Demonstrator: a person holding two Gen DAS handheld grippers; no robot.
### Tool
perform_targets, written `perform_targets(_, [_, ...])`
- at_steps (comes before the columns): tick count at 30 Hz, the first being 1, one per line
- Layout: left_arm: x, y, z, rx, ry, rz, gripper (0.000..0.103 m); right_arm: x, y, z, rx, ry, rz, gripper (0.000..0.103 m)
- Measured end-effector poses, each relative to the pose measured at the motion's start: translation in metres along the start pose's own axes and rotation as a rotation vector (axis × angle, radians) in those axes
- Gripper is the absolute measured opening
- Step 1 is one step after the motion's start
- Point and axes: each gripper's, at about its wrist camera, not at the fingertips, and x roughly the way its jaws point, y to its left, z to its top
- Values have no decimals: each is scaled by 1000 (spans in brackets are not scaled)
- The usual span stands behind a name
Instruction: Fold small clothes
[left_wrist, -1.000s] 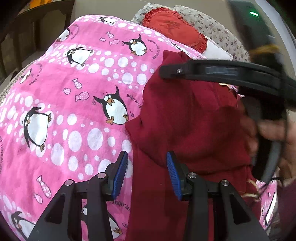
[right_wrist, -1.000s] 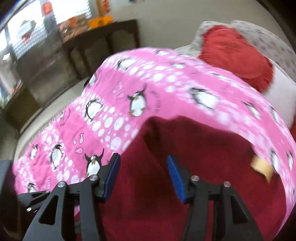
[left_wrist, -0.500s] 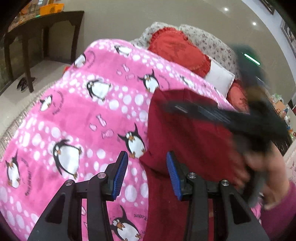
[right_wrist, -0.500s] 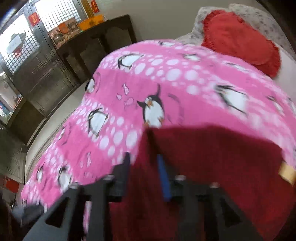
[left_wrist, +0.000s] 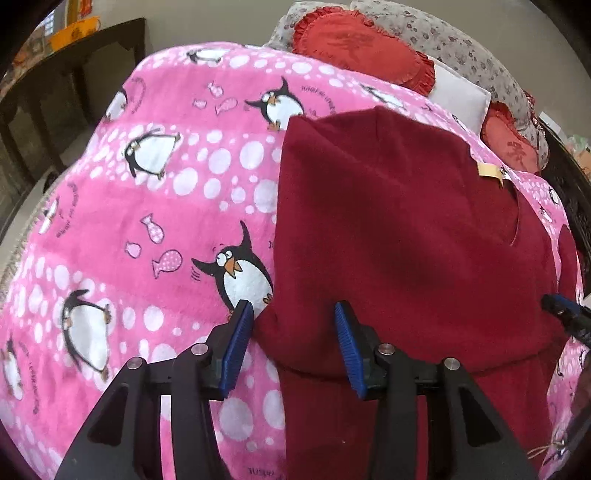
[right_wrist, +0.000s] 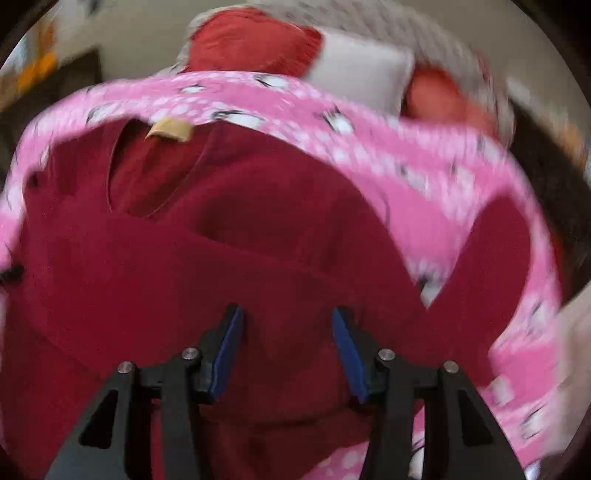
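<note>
A dark red garment lies on a pink penguin blanket, its left side folded over the body, with a tan neck label. My left gripper is open and empty, its jaws spanning the garment's lower left fold edge. The right gripper's blue tip shows at the right edge of the left wrist view. In the blurred right wrist view my right gripper is open and empty over the red garment, with the label at the far side.
Red cushions, a white pillow and a floral cushion lie at the far end of the blanket. A dark wooden table stands far left. The blanket's left edge drops to the floor.
The right gripper has let go of the folded side and swung away to the garment's right part. The left gripper has stayed open at the lower left fold.
</note>
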Motion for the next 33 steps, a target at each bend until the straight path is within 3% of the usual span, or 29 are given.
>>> perform_targets(4, [-20,-7,0,-22,-27,-22,24,-22,-18,-12,92,-53,62,57])
perform_targets(7, [-33,-20,-1,-1,-50,-38,24,3,-17,-27,77,58,69,57])
perform_targets(14, [-38,-59,-16,86,-46,-71,24,-43,-48,-33,212,-24,156,59])
perform_targets(18, [-29,-66,-24,90,-27,-58,24,-58,-30,-41,157,-47,160,59])
perform_targets(24, [-14,-65,-30,88,5,-14,24,-43,15,-42,22,-39,134,58])
perform_targets(29, [-6,-70,-33,103,17,16,24,-10,28,-43,-13,25,61,58])
perform_targets(33, [-3,-74,-33,106,15,27,25,-21,28,-43,-24,13,73,58])
